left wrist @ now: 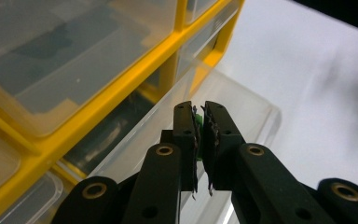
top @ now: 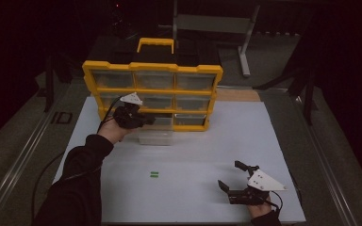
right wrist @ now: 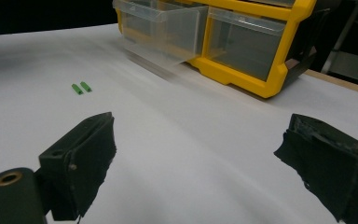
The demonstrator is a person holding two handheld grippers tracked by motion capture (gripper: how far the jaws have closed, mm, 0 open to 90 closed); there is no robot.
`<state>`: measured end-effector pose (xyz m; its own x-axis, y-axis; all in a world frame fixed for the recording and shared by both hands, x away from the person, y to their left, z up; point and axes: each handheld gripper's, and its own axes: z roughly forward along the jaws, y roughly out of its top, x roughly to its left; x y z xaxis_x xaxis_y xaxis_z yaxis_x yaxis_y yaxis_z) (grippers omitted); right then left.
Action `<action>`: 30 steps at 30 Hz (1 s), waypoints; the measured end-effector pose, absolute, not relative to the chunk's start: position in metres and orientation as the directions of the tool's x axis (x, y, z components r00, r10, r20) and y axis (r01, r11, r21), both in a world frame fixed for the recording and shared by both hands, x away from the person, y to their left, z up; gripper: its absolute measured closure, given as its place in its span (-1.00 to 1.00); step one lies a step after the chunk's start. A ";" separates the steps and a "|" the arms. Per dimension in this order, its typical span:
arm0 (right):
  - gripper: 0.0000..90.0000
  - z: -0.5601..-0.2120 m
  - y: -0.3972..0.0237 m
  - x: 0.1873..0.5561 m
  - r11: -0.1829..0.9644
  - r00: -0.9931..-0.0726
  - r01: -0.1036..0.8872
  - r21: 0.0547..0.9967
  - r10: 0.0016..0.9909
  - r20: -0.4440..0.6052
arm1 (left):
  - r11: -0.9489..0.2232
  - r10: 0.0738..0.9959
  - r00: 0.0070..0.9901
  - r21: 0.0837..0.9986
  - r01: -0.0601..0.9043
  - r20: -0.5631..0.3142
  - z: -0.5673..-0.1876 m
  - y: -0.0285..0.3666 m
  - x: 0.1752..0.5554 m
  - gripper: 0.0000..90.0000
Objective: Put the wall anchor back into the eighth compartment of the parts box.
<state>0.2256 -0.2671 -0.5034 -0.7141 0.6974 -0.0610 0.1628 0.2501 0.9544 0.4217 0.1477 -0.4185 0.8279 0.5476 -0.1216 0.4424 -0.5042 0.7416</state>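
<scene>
One small green piece point(left wrist: 198, 120) is pinched in the closed left gripper point(left wrist: 199, 112) above the pulled-out clear drawer point(left wrist: 242, 105); released off-centre, it could bounce onto the white table point(top: 217, 141). Right gripper point(top: 231, 174) stands wide open, empty.

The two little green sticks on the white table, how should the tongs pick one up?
Probably from straight above. The green sticks lie flat and side by side on the white table, so I would have the open right tongs take the outer one, pinching its long sides at the middle; the narrow gap between them leaves little room.
</scene>
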 end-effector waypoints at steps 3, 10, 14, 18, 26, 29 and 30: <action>-0.80 -0.503 -0.267 0.226 0.254 -0.715 0.162 0.953 0.696 -0.064 | -0.523 0.555 0.823 0.720 0.456 -0.118 -0.422 0.144 0.423 0.86; -0.80 -0.504 -0.267 0.226 0.254 -0.715 0.165 0.953 0.697 -0.062 | -0.538 0.573 0.812 0.695 0.477 -0.114 -0.425 0.142 0.425 0.86; -0.80 -0.504 -0.267 0.226 0.253 -0.715 0.165 0.953 0.697 -0.061 | -0.521 0.566 0.813 0.705 0.481 -0.136 -0.422 0.143 0.424 0.69; -0.80 -0.504 -0.266 0.225 0.259 -0.714 0.166 0.952 0.697 -0.065 | -0.533 0.553 0.822 0.699 0.476 -0.138 -0.421 0.142 0.421 0.29; -0.80 -0.503 -0.267 0.225 0.258 -0.714 0.166 0.952 0.697 -0.065 | -0.522 0.539 0.829 0.712 0.469 -0.151 -0.413 0.141 0.413 -0.58; -0.80 -0.503 -0.267 0.225 0.258 -0.714 0.165 0.952 0.697 -0.065 | -0.522 0.504 0.846 0.720 0.457 -0.172 -0.410 0.141 0.408 -0.85; -0.80 -0.503 -0.267 0.225 0.259 -0.714 0.163 0.952 0.697 -0.067 | -0.521 0.505 0.845 0.720 0.459 -0.173 -0.410 0.141 0.406 -0.88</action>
